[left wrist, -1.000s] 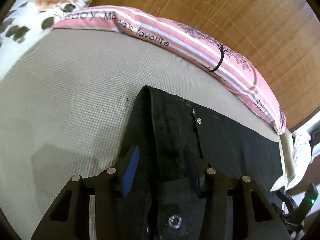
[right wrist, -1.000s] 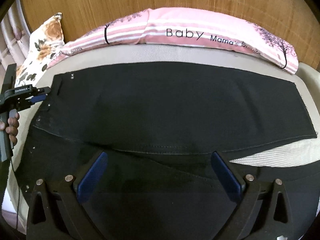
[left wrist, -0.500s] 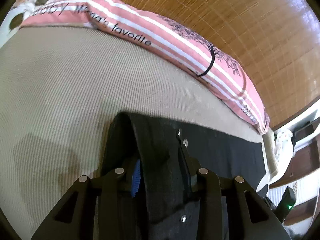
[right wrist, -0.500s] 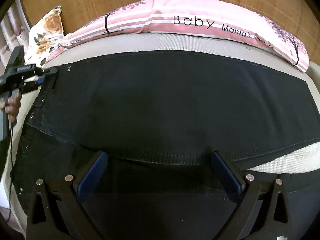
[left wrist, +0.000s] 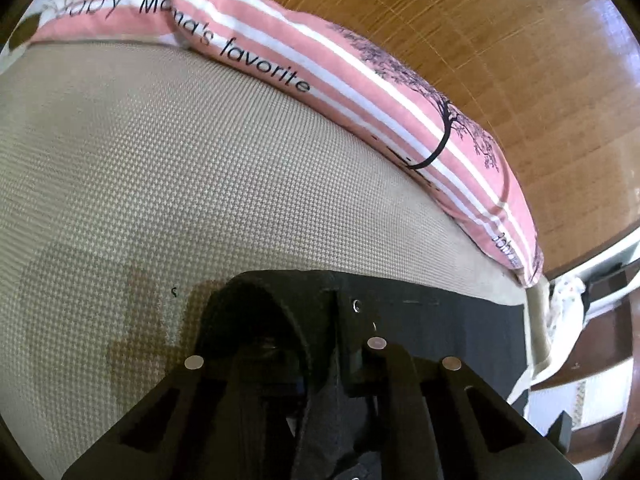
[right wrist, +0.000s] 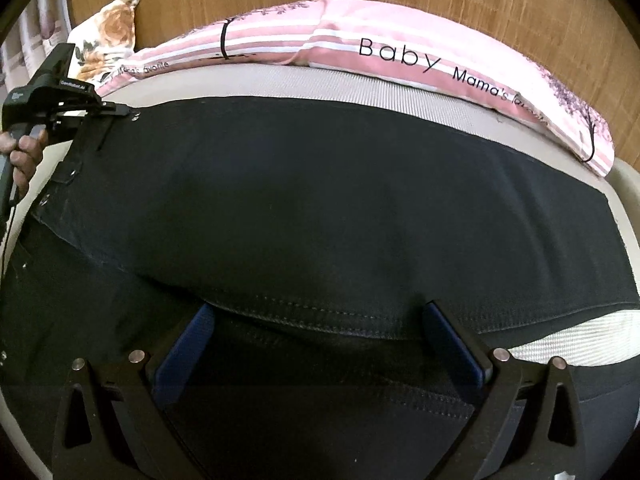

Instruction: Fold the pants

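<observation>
The black pants (right wrist: 320, 208) lie across the middle of the frame on the beige mattress (left wrist: 160, 180). The left gripper (left wrist: 320, 376), clamped on the waistband, has carried this corner further toward the pink pillow (right wrist: 400, 52) than a second ago. The right gripper (right wrist: 320, 344) stays wide apart over the seam. The lengthwise fold seems almost laid.

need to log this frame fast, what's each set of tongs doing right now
Left tongs: closed on the waistband of the black pants.
Right tongs: open, fingers spread over the pants, gripping nothing.
</observation>
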`<state>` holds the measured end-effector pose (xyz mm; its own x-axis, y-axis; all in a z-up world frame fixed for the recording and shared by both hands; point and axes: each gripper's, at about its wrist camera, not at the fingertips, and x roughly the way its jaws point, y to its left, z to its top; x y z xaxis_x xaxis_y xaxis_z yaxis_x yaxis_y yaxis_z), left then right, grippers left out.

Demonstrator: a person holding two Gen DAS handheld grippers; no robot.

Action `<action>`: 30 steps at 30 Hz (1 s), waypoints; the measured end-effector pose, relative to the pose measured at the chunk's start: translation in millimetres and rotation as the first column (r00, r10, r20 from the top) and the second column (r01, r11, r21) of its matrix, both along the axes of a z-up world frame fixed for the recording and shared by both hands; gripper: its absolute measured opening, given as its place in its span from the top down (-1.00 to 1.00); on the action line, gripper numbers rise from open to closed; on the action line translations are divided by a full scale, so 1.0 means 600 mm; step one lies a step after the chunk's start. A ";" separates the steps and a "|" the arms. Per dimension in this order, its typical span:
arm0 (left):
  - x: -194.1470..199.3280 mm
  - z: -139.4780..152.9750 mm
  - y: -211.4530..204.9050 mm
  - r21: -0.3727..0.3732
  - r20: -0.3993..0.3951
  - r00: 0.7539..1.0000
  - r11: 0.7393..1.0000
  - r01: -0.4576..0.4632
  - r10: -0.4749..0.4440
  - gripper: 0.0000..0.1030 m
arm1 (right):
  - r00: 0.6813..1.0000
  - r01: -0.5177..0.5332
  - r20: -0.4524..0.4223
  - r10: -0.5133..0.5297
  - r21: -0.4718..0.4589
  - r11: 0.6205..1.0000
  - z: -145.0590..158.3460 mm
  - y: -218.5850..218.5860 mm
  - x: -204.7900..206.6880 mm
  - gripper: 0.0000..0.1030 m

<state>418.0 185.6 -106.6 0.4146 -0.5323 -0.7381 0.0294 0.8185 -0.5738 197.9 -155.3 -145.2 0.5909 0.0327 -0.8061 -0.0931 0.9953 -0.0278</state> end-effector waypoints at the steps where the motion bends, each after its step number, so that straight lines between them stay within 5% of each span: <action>1: -0.003 0.004 -0.003 0.010 0.012 1.000 1.000 0.001 -0.001 0.80 | 1.000 0.000 0.006 0.000 0.000 1.000 0.000 0.000 0.000 -1.00; 9: -0.040 0.062 -0.007 -0.024 0.110 0.994 1.000 -0.014 0.017 0.83 | 0.996 -0.076 -0.031 0.078 0.045 0.996 0.014 -0.015 0.003 -0.99; 12: -0.061 0.094 -0.015 -0.012 0.169 0.986 1.000 0.003 -0.001 0.84 | 0.986 -0.149 -0.042 0.163 0.231 0.961 0.046 -0.055 0.008 -0.99; 14: -0.077 0.115 -0.023 -0.012 0.210 0.977 1.000 0.020 -0.017 0.85 | 0.978 -0.190 -0.030 0.206 0.273 0.943 0.067 -0.078 0.022 -0.99; 21: -0.119 0.160 -0.025 -0.072 0.286 0.958 0.997 0.036 -0.014 0.85 | 0.941 -0.331 0.003 0.337 0.201 0.922 0.124 -0.145 0.148 -0.96; 27: -0.141 0.185 -0.020 -0.108 0.327 0.945 0.994 0.037 0.000 0.85 | 0.860 -0.478 -0.092 0.501 0.196 0.856 0.108 -0.157 0.293 -0.45; 30: -0.147 0.190 -0.021 -0.105 0.332 0.943 0.994 0.033 0.003 0.85 | 0.804 -0.545 -0.129 0.581 0.233 0.805 0.098 -0.148 0.340 -0.40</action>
<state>329.8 173.0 7.3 0.6170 -0.6092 -0.4981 0.2447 0.7501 -0.6144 401.7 -243.9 -86.4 0.2647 0.4639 -0.8454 -0.6239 0.7509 0.2168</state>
